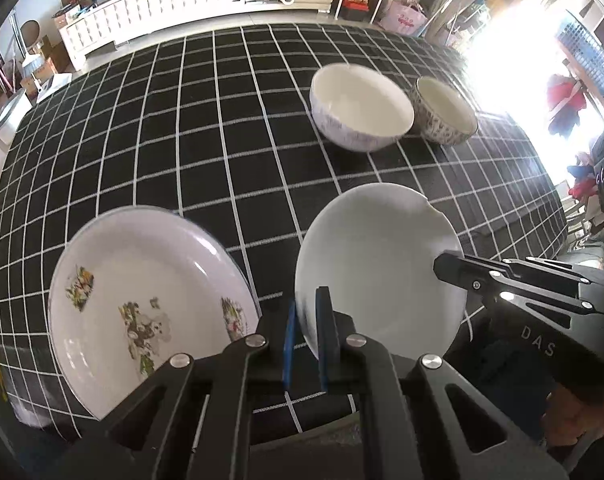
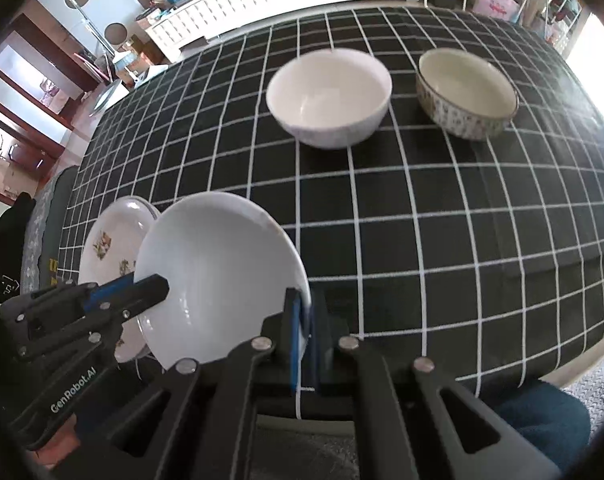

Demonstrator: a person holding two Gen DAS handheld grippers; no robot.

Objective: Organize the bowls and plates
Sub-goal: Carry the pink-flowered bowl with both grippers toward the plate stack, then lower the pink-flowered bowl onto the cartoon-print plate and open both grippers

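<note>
Both grippers clamp the same white plate [image 1: 378, 268], one on each side of its rim. Plate is tilted, lifted off the surface [image 1: 181, 128], which has a black cloth with a white grid.

Left wrist view: left gripper [image 1: 308, 320] has its jaws closed tight on the plate's near edge, blue pads on either side of the rim. Right gripper [image 1: 448, 266] comes in from the right, jaws pinched on the plate's right rim. A chip shows in the plate's far rim, seen only in this view. The floral plate [image 1: 149, 304] lies just left of the white plate, fully visible here, flat on the surface near its front edge.

Right wrist view: right gripper [image 2: 306, 320] jaws closed on the white plate [image 2: 221, 272] at its right edge. Left gripper [image 2: 157, 286] reaches in from the left, its tip lying over the plate's inside. Here the floral plate [image 2: 109, 248] is mostly hidden behind the white plate and the left gripper; the white plate overlaps it in the picture, can't tell if they touch.

Two bowls sit further back, well apart from the plates: a white bowl [image 2: 329, 96] and a patterned bowl [image 2: 466, 92] to its right. In the left view they look nearly touching; the right view shows a clear gap between them.

A hand shows below the right gripper only in the left view, a dark sleeve [image 2: 542, 420] only in the right view.
</note>
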